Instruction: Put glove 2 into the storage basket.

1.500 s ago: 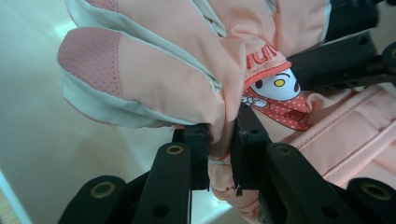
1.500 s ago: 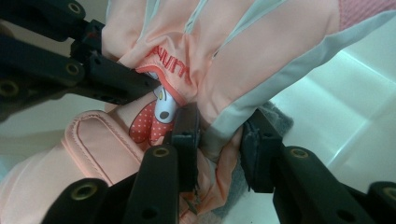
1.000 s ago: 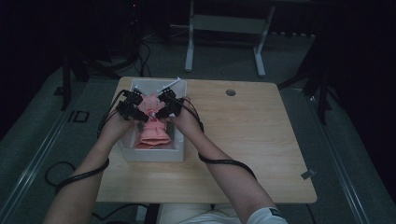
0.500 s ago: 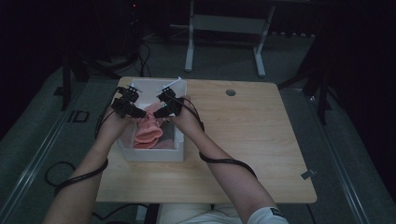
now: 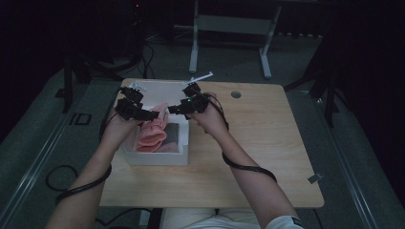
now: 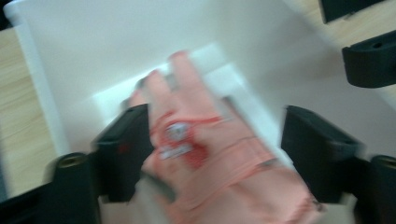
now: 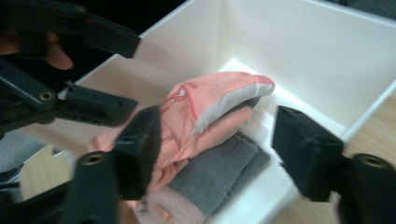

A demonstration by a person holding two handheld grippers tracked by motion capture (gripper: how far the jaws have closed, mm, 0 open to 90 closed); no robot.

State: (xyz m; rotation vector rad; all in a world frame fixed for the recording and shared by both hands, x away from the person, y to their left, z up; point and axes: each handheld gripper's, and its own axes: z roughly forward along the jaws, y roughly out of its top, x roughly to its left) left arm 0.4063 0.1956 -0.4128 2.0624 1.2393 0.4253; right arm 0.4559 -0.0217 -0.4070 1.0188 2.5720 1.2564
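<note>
Left gripper (image 5: 154,114): poised over the left half of the white bin, jaws spread wide in its own view, nothing clamped; glove lies between them but apart from the right jaw, seemingly just let go or about to be taken.
White bin (image 5: 157,157): at the table's left edge, open-topped, deep-walled; holds 3 soft items stacked loosely.
Pink glove (image 7: 205,109): uppermost in the bin, fingers aimed at the far wall, grey palm panel turned sideways, red print on the back; draped over the other pieces, probably so it settles flat inside.
Grey knit piece (image 7: 219,175): folded, flat on the bin floor beneath the glove.
Pale pink item (image 7: 170,207): near the bin's front corner, partly under the glove; kind cannot be told.
Right gripper (image 5: 173,109): level with the bin's right wall, jaws released and wide apart, empty; angled toward the glove, likely ready to tuck or straighten it.
Table (image 5: 258,143): light wood, bare to the right of the bin.
</note>
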